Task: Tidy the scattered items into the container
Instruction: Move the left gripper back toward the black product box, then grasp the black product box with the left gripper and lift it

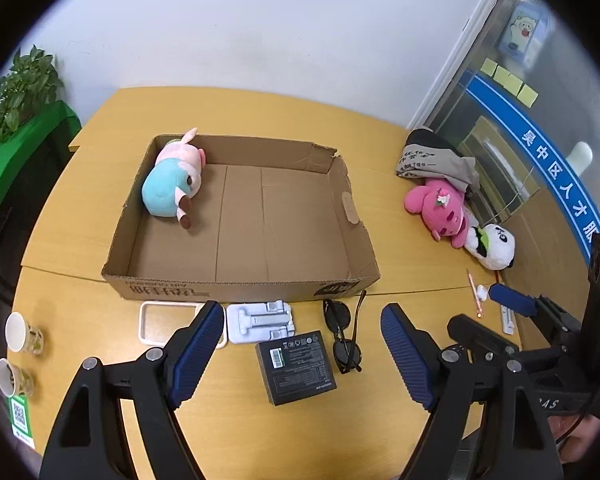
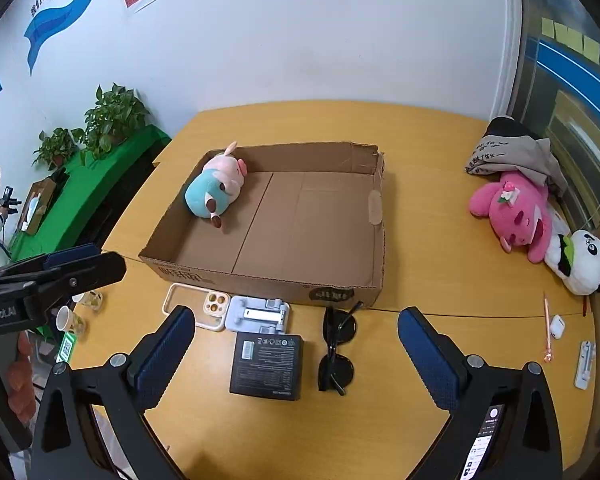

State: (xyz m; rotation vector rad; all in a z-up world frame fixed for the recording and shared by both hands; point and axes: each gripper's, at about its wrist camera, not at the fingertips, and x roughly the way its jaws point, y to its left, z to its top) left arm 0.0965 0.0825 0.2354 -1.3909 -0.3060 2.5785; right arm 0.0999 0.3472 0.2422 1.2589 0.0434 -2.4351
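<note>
Inside, plush pig (image 1: 172,184), cardboard box (image 1: 240,280), apparently alone.

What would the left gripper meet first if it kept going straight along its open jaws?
Probably the black box on the table, lying between and just ahead of the left gripper; depth is uncertain through the fisheye.

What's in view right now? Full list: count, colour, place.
cardboard box: 1, brown, table centre
pig plush: 1, pink and teal, inside box, far-left corner
phone case: 1, cream, in front of box, left
phone stand: 1, pale grey, beside the case
black box: 1, nearest the grippers
sunglasses: 1, black, right of black box
pink plush: 1, table's right side
panda plush: 1, white and black, against pink plush
paper cups: 2, table's left edge
left gripper: open, empty
right gripper: open, empty
</note>
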